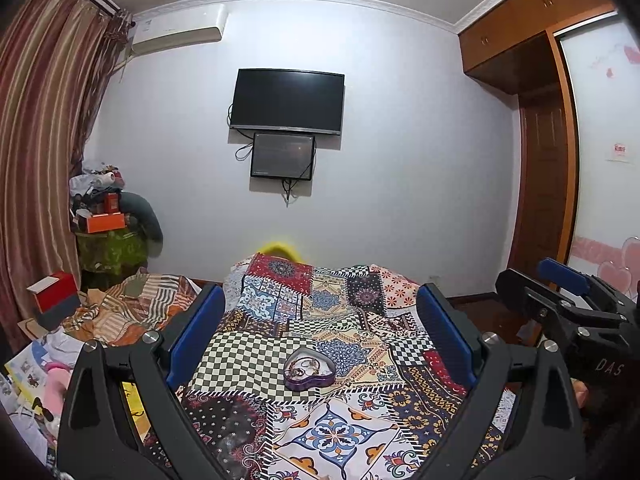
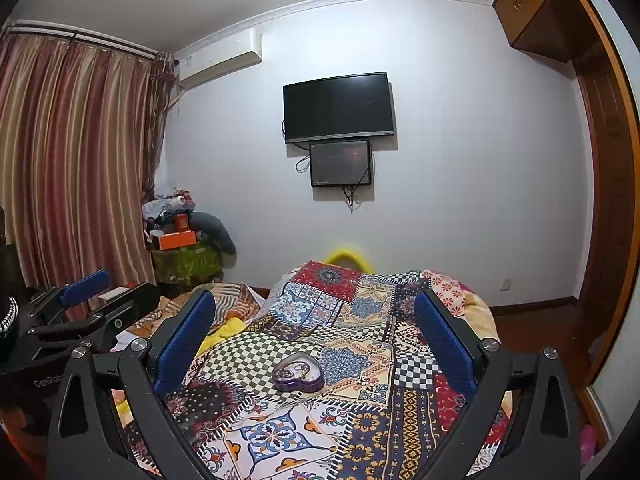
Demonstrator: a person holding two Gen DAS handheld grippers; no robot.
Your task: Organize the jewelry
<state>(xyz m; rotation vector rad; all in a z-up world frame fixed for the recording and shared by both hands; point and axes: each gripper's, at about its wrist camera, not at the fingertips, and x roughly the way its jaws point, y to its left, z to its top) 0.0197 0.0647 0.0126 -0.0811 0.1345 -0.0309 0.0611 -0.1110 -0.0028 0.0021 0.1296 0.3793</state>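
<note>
A purple heart-shaped tin (image 1: 309,369) lies open on the patchwork bedspread (image 1: 340,432), with several pieces of jewelry tangled inside. It also shows in the right wrist view (image 2: 298,372). My left gripper (image 1: 320,332) is open and empty, held above the bed with the tin between and beyond its blue pads. My right gripper (image 2: 316,336) is open and empty too, beside the left one, with the tin ahead of it. The right gripper shows at the right edge of the left wrist view (image 1: 568,300); the left gripper shows at the left of the right wrist view (image 2: 80,308).
A striped blanket (image 1: 132,312) is bunched on the bed's left. Boxes and clutter (image 1: 100,216) pile in the corner by the curtain (image 1: 40,160). A TV (image 1: 286,102) hangs on the far wall. A wooden wardrobe (image 1: 560,160) stands at the right.
</note>
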